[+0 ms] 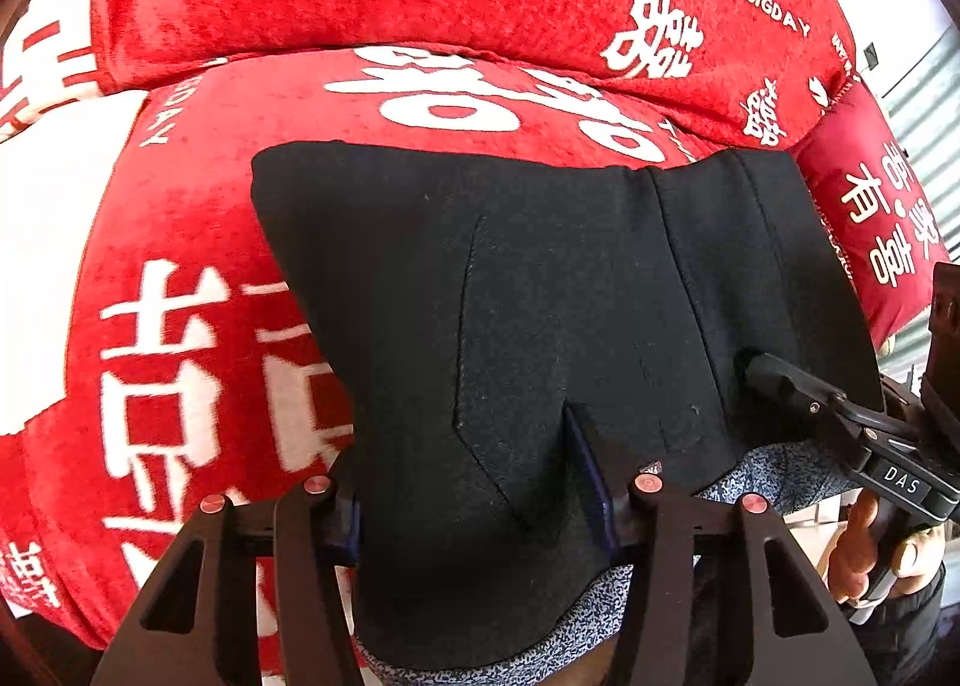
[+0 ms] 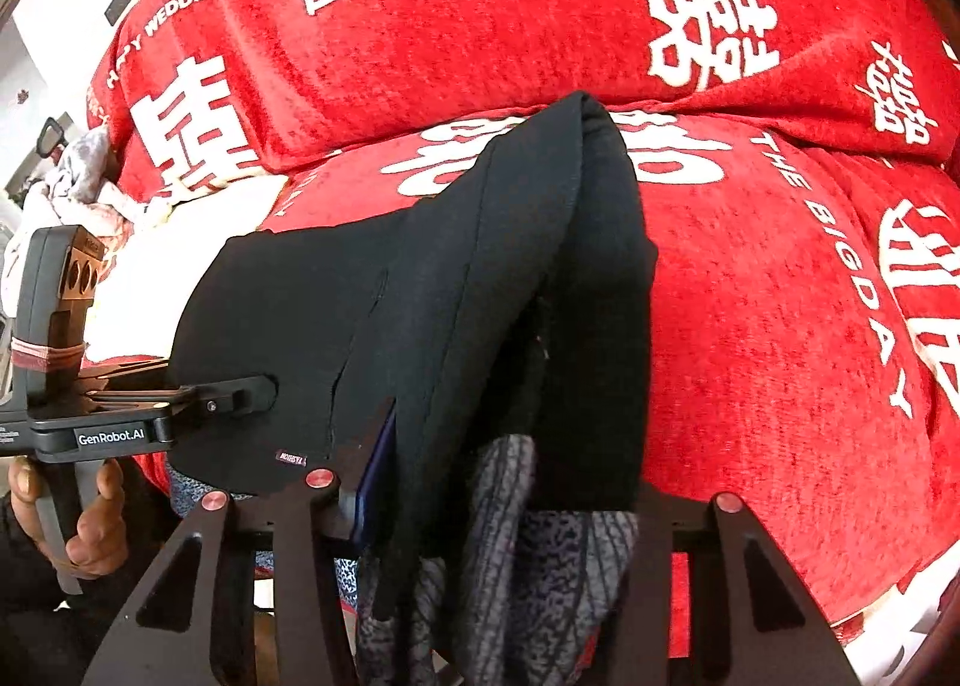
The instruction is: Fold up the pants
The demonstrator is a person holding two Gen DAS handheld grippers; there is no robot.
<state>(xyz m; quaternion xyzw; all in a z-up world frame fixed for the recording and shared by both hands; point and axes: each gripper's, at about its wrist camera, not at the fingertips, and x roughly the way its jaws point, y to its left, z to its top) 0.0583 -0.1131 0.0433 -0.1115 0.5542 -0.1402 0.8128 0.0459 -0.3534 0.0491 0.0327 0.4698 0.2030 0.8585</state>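
Lengthwise, black pants [image 1: 540,296] run away from cameras; both jaws clamp waistband.

One pair of black pants [image 1: 540,296], folded over with a grey speckled lining showing at its near edge, is seen on one red blanket [image 1: 198,278] printed with white characters. Two grippers are counted, the left gripper [image 1: 480,506] and the right gripper [image 2: 498,482], and one dark red cushion [image 1: 870,212] is seen at the side.
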